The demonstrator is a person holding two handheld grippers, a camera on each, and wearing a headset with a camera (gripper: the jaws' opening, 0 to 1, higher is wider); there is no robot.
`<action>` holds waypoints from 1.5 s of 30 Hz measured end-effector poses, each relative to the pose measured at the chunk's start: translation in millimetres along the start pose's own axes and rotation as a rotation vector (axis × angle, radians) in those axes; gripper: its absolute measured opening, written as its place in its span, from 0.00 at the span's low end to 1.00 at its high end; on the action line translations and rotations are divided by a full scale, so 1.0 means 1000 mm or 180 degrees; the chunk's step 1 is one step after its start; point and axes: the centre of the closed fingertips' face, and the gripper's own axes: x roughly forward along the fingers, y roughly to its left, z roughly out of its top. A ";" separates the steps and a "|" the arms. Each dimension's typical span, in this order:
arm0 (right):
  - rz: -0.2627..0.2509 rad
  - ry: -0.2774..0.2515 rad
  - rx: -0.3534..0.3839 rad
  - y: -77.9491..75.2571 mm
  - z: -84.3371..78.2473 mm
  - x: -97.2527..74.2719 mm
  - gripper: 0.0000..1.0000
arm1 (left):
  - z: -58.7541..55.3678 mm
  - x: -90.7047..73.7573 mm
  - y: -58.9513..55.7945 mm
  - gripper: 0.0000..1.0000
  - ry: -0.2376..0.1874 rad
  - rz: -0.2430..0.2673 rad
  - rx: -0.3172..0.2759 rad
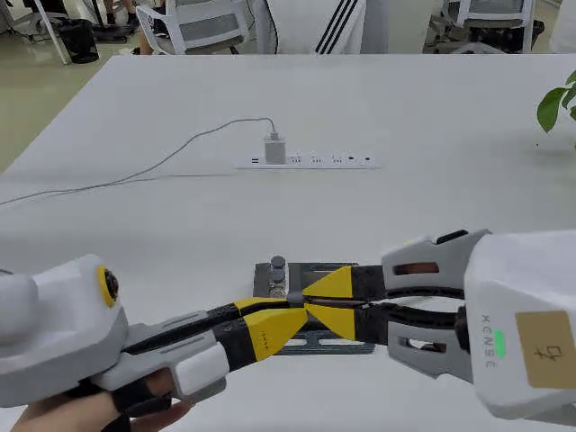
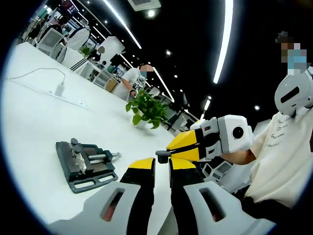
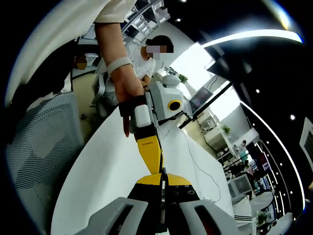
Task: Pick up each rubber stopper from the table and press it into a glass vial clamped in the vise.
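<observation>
place: open-plan office. you stand at a long white counter (image 1: 432, 117) carrying a power strip (image 1: 310, 163) with a charger (image 1: 274, 148) plugged in. office chairs (image 1: 202, 27) line its far edge, and a mesh chair (image 3: 39, 132) is close by you. overhead run long ceiling light strips (image 2: 226, 39). a potted plant (image 2: 146, 110) sits on the counter, and other people (image 2: 134, 78) are further back.

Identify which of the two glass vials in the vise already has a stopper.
The far vial, at the back edge of the vise: a dark stopper caps it, while the near vial shows only clear glass.
</observation>
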 end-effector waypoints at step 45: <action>0.0682 0.0001 0.1317 0.033 -0.013 0.002 0.56 | -0.024 -0.013 0.014 0.03 0.0471 0.0176 0.0580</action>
